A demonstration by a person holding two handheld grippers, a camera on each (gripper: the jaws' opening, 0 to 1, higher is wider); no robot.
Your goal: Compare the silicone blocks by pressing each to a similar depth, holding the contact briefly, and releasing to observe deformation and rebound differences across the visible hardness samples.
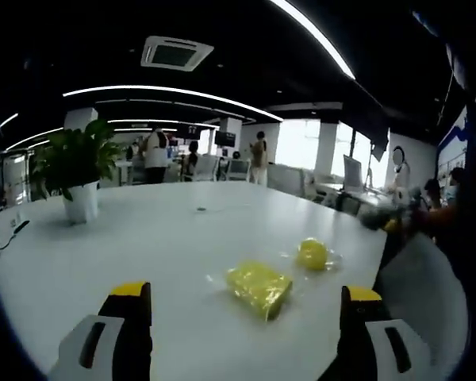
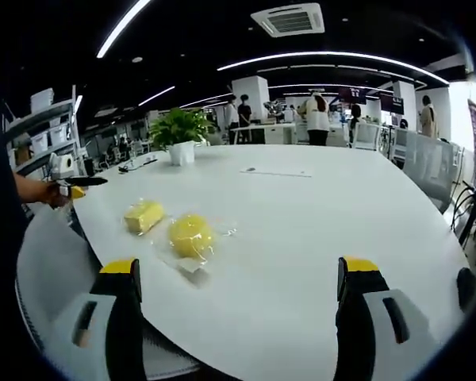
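Two yellow silicone samples in clear wrap lie on the white table. In the left gripper view the square block sits just ahead of my left gripper, which is open, and the round block lies beyond it to the right. In the right gripper view the round block is nearer and the square block sits farther left. My right gripper is open, its jaws wide apart and right of both blocks. The other gripper, with a hand on it, shows at the left edge.
A potted plant stands at the table's far left side and appears again as the plant in the right gripper view. A sheet of paper lies mid-table. People, desks and chairs fill the office behind.
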